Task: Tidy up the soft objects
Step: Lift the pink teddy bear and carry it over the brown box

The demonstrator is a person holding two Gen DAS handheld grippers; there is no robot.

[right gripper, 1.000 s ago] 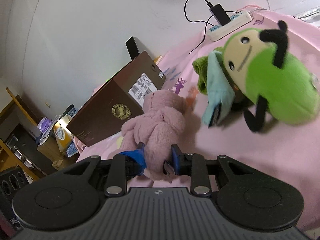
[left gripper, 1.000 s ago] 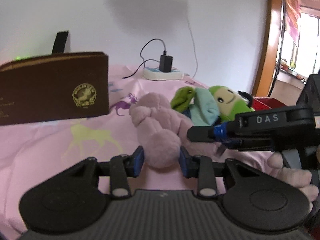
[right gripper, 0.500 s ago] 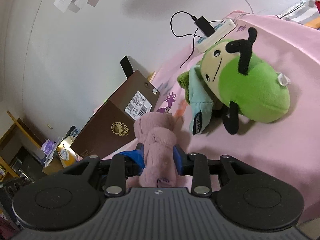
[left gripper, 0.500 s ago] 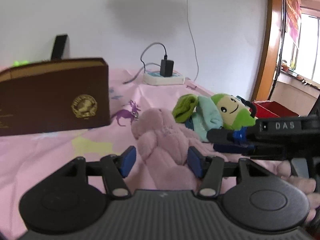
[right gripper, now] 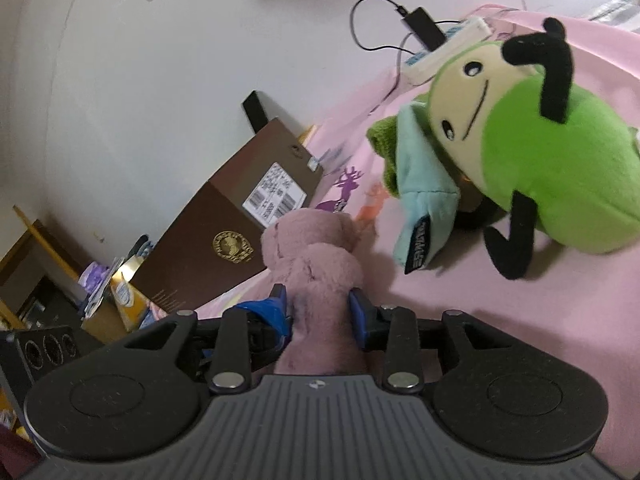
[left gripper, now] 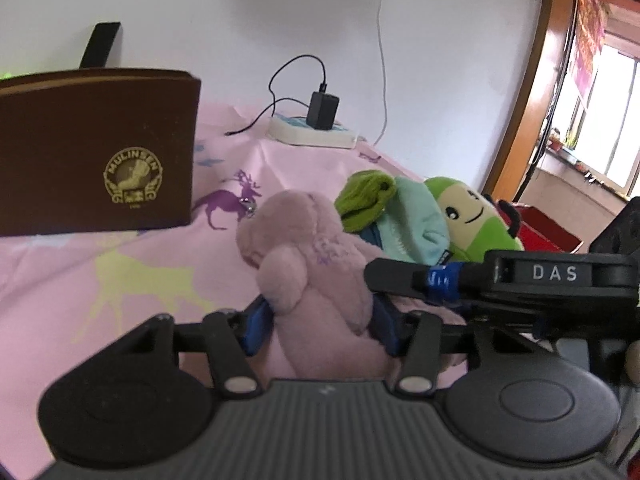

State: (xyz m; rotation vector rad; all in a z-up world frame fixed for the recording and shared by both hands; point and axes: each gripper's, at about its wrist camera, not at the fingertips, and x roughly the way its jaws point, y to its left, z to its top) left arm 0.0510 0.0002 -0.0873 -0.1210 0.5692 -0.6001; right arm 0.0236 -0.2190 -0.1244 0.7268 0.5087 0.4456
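A pink plush toy (left gripper: pixel 312 248) lies on the pink deer-print sheet (left gripper: pixel 120 280), and both grippers hold it. My left gripper (left gripper: pixel 320 330) has its blue pads on either side of the toy's lower body, and the jaws are closing on it. My right gripper (right gripper: pixel 320 314) grips the same pink plush toy (right gripper: pixel 316 256) from the other side; its jaws are opening, though the pads still touch the fur. One of its black fingers (left gripper: pixel 400 276) crosses in from the right. A green plush toy (right gripper: pixel 560 152) with black limbs lies beyond, against a light blue cloth (right gripper: pixel 420 192).
A brown box (left gripper: pixel 96 152) with a gold emblem stands on the left of the bed. A white power strip (left gripper: pixel 312 136) with a black charger sits by the wall. A small green cloth (left gripper: pixel 364 196) lies against the blue one. Cluttered shelves (right gripper: pixel 100 292) stand beyond the bed's edge.
The left jaws widened around the pink toy, then came back in on it. In the right wrist view the toy now stands upright between wider jaws, and the green toy looks nearer.
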